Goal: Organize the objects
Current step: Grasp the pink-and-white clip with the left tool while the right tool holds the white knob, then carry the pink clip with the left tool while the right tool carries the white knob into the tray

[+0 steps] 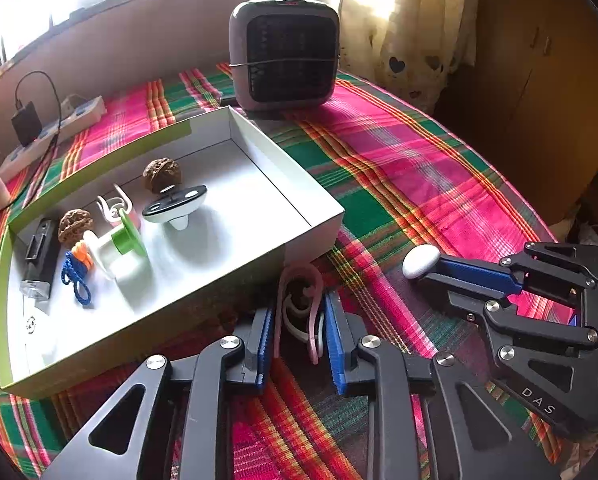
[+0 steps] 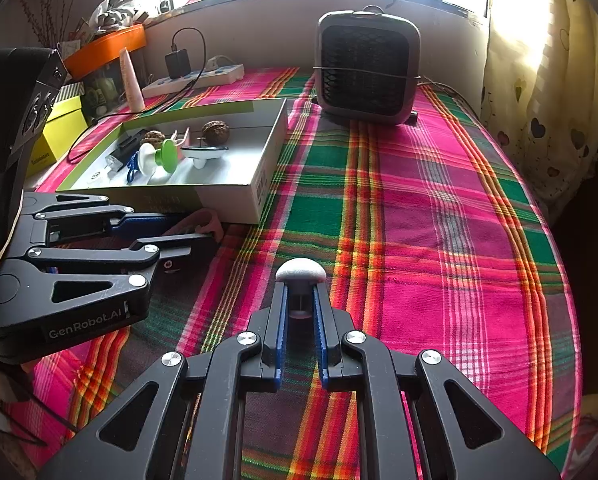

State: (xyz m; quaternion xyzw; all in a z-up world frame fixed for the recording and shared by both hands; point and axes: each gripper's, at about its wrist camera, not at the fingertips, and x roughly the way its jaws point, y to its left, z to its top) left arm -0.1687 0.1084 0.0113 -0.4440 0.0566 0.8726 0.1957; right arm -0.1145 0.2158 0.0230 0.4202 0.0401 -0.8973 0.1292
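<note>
On the plaid tablecloth [image 2: 419, 208], our left gripper [image 1: 299, 320] clamps pink ear hooks [image 1: 299, 280] beside the white box [image 1: 299, 236]. Our right gripper [image 2: 301, 300] pinches a white knob [image 2: 301, 271] (stem between narrow fingers).

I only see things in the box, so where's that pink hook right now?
The pink hook is outside the box, on the cloth by its near wall, between the jaws of the left gripper; the right wrist view shows it at left.

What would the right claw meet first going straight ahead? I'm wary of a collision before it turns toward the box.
Probably nothing close: beyond the white mushroom-shaped knob it grips lies bare plaid tablecloth, then the grey square fan heater.
</note>
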